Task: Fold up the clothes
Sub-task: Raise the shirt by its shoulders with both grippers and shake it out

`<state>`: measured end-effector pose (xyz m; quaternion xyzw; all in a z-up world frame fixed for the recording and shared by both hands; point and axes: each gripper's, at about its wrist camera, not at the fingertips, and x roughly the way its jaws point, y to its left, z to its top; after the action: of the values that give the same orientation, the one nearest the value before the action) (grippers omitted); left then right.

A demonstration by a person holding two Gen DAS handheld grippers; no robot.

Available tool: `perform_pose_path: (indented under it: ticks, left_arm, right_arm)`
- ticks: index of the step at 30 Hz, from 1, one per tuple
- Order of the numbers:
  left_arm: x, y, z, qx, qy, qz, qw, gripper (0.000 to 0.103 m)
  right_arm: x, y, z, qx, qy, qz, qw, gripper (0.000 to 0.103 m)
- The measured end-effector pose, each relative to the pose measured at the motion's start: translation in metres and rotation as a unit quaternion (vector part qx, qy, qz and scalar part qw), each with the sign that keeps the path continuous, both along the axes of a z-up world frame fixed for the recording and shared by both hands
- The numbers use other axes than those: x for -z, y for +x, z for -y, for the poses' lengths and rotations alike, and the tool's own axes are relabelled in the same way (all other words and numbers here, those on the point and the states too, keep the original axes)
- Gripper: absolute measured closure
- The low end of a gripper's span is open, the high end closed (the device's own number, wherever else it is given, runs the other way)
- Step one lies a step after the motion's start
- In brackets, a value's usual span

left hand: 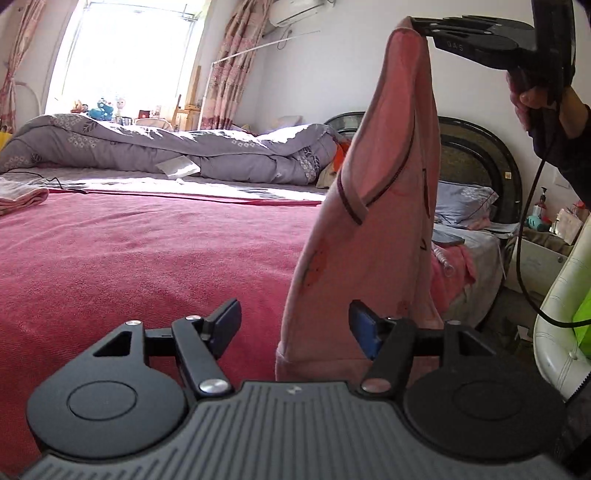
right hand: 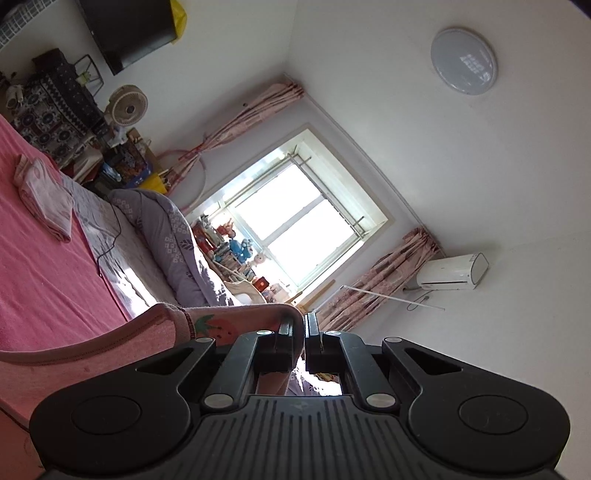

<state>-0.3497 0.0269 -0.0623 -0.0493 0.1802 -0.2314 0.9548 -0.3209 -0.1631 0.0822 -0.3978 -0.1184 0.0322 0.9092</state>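
Observation:
A pink garment with dark trim and a strawberry print hangs in the air over the red bedspread. My right gripper is shut on its top edge and holds it up; in the right wrist view the gripper pinches the pink cloth. My left gripper is open and low, its fingers either side of the garment's lower hem, not touching it.
A folded pink garment lies on the bedspread at the far left. A rumpled purple quilt lies beyond. A dark headboard, a pillow and a white chair are to the right.

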Motion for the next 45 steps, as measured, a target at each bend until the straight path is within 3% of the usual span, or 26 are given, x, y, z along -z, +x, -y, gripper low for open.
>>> perform_pose_path:
  ticks: [2,3,4,7,10,12,14,18,23,27,32,35,38,40,42,45]
  left_arm:
    - [0.007,0.006,0.007,0.009,0.003,-0.016,0.9998,0.034]
    - [0.010,0.010,0.010,0.013,0.004,-0.024,0.9996,0.054]
    - [0.013,0.013,0.012,0.000,0.003,-0.031,0.9995,0.100]
    - [0.013,0.017,0.013,-0.037,0.001,-0.034,0.9987,0.099]
    - [-0.014,0.006,0.004,-0.081,0.010,0.015,0.9966,0.099]
    - [-0.044,-0.005,-0.008,-0.131,0.023,0.065,0.9890,0.099]
    - [-0.075,-0.016,-0.021,-0.186,0.036,0.122,0.9742,0.099]
    - [-0.143,-0.037,-0.041,-0.275,0.063,0.230,0.9316,0.099]
    - [-0.205,-0.053,-0.037,-0.316,0.121,0.322,0.8841,0.099]
    - [-0.260,-0.073,-0.030,-0.341,0.158,0.403,0.8343,0.098]
    - [-0.285,-0.053,-0.023,-0.352,0.216,0.403,0.8166,0.098]
    - [-0.300,-0.040,-0.018,-0.358,0.250,0.402,0.8049,0.098]
    - [-0.270,0.027,-0.023,-0.355,0.273,0.312,0.8378,0.097]
    - [-0.244,0.078,-0.034,-0.354,0.276,0.243,0.8601,0.095]
    - [-0.217,0.130,-0.047,-0.358,0.275,0.180,0.8739,0.094]
    - [-0.177,0.206,-0.064,-0.365,0.286,0.109,0.8792,0.094]
  right_arm:
    - [-0.001,-0.003,0.000,0.001,-0.001,0.001,1.000,0.097]
    - [-0.001,-0.004,0.001,0.001,-0.001,0.001,1.000,0.097]
    - [-0.001,-0.006,0.002,0.001,0.000,0.002,1.000,0.097]
    - [-0.001,-0.012,0.005,0.003,-0.001,0.004,1.000,0.097]
    - [-0.003,-0.020,0.013,0.014,0.001,0.020,1.000,0.097]
    - [-0.008,-0.026,0.020,0.020,0.010,0.032,0.999,0.097]
    - [-0.014,-0.037,0.026,0.024,0.018,0.052,0.998,0.097]
    - [-0.028,-0.061,0.035,0.021,0.023,0.092,0.995,0.096]
    - [-0.048,-0.083,0.033,0.019,0.021,0.155,0.988,0.096]
    - [-0.076,-0.087,0.038,0.016,0.034,0.183,0.982,0.096]
    - [-0.099,-0.075,0.039,0.018,0.031,0.211,0.977,0.096]
    - [-0.099,-0.040,0.036,0.011,0.048,0.181,0.982,0.096]
    - [-0.091,0.002,0.032,0.000,0.068,0.132,0.989,0.095]
    - [-0.072,0.051,0.023,0.000,0.075,0.072,0.995,0.095]
    - [-0.047,0.104,0.010,0.011,0.067,0.020,0.997,0.095]
    - [-0.005,0.182,-0.011,0.033,0.050,-0.054,0.997,0.095]
